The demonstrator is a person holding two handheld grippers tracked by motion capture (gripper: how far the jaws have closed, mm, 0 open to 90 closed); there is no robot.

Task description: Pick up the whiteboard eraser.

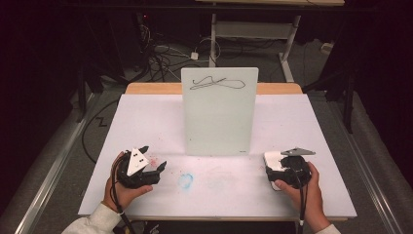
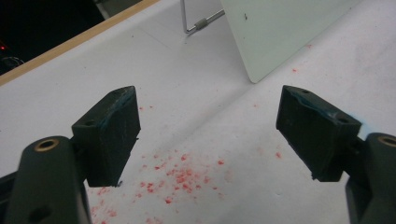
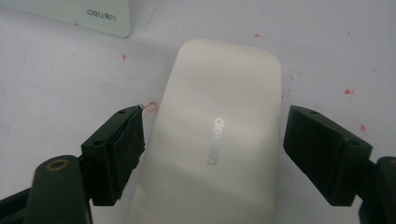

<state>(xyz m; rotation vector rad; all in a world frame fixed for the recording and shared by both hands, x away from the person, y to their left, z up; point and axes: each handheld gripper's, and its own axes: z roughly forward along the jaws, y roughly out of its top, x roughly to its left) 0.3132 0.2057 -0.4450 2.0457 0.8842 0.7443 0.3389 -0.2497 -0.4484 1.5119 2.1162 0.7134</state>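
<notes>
Eraser sits between right gripper pads, not yet pinched; center it and squeeze its long sides squarely. Left gripper wide, empty, near board.

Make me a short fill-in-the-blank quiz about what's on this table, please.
1. The scribble on the upright whiteboard is ____ in colour.
2. The white eraser lies between the fingers of the ____ gripper.
3. The crumbs under the left gripper are ____.
4. The left gripper's fingers stand ____, holding nothing.

Missing words: black; right; red; open
</notes>
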